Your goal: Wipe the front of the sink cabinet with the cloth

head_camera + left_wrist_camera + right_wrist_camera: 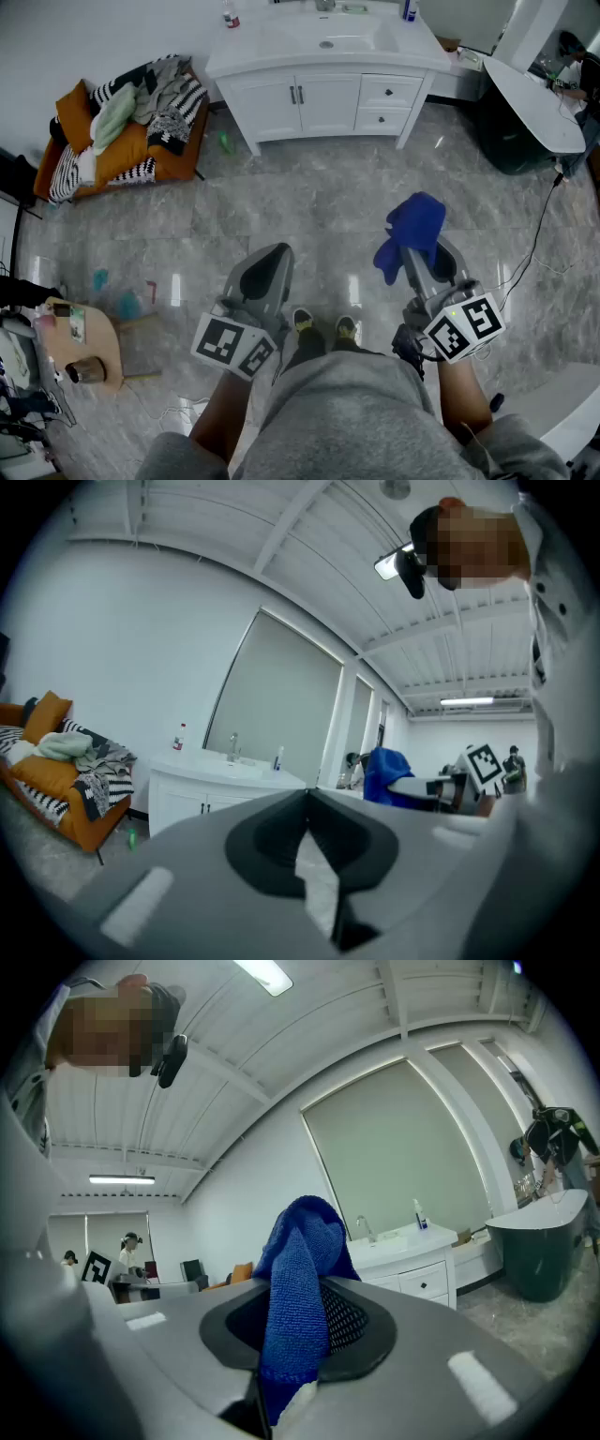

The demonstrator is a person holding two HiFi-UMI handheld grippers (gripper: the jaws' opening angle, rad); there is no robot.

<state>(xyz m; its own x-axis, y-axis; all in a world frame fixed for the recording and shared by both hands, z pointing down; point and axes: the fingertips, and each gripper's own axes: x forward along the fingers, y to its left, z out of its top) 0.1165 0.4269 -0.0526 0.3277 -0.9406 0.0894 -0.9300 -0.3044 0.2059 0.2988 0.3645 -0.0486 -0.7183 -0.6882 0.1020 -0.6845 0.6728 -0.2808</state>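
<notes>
The white sink cabinet (323,94) stands across the room against the far wall, its doors and drawers facing me; it also shows small in the left gripper view (202,794) and the right gripper view (412,1265). A blue cloth (412,232) hangs from my right gripper (412,251), which is shut on it; in the right gripper view the cloth (298,1283) sticks up between the jaws. My left gripper (269,267) is shut with nothing in it, held low on my left. Both grippers are well short of the cabinet.
An orange sofa (127,150) piled with clothes stands left of the cabinet. A dark bin (516,141) and a white counter (534,98) stand at the right, with a cable (539,230) trailing on the floor. A small wooden table (80,342) is at my near left.
</notes>
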